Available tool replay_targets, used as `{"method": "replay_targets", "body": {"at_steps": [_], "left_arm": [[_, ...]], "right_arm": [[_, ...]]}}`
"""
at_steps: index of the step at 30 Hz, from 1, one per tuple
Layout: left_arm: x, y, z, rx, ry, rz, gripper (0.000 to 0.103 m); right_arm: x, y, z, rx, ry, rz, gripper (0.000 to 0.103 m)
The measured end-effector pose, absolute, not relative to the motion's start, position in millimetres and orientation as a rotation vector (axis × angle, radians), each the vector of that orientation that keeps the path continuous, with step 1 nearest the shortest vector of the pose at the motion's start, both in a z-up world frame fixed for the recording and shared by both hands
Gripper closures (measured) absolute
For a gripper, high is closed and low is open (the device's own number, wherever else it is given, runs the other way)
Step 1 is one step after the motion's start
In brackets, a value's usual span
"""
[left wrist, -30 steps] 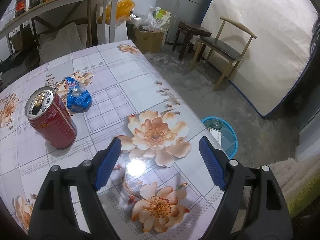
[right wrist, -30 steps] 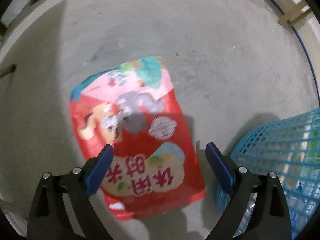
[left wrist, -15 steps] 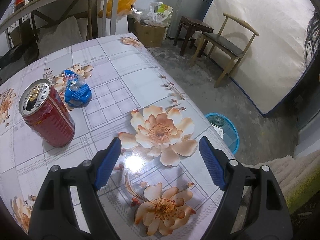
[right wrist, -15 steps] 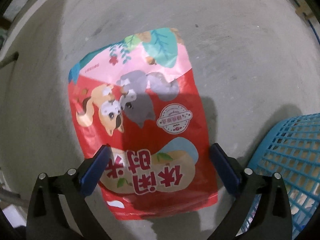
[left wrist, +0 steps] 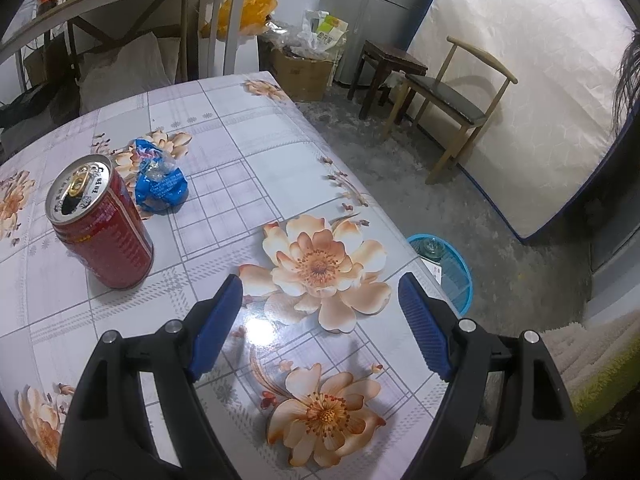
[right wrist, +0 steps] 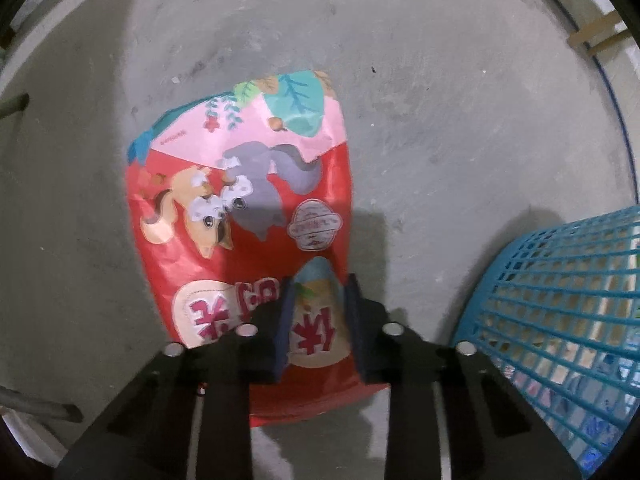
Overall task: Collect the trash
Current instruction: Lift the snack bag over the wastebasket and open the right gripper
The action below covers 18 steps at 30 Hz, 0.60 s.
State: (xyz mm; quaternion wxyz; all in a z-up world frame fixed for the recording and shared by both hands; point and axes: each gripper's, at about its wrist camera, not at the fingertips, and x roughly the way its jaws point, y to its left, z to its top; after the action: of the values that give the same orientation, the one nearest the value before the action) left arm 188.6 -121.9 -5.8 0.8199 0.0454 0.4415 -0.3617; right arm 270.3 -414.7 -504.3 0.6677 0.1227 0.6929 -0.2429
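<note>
Since the earlier frame my right gripper (right wrist: 318, 312) has just been closing and now pinches a fold of the snack bag (right wrist: 240, 216) lying on the floor beside the blue basket (right wrist: 560, 300); light, limp, slick foil (grip near the edge); left gripper (left wrist: 320, 324) stays spread, empty, above the table (left wrist: 248, 184).

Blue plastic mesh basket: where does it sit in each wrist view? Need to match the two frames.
Left wrist: the blue plastic mesh basket stands on the grey floor right of centre, partly hidden behind the edge of the floral table.
Right wrist: the basket fills the lower right edge, beside the red snack bag.
Shared landmark: the basket itself, on the grey concrete floor.
</note>
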Motion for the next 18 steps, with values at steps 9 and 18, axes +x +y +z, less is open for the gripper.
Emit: {"method": "replay_targets", "body": {"at_steps": [9, 18], "left_arm": [[182.8, -115.6, 1.1, 0.08, 0.915, -0.766, 0.027], [175.7, -108.5, 4.5, 0.05, 0.887, -0.786, 0.027]], "right_arm": [[250.8, -418.7, -456.8, 0.361, 1.44, -0.536, 0.099], [222.4, -427.0, -330.9, 0.466, 1.169, -0.468, 0.099]]}}
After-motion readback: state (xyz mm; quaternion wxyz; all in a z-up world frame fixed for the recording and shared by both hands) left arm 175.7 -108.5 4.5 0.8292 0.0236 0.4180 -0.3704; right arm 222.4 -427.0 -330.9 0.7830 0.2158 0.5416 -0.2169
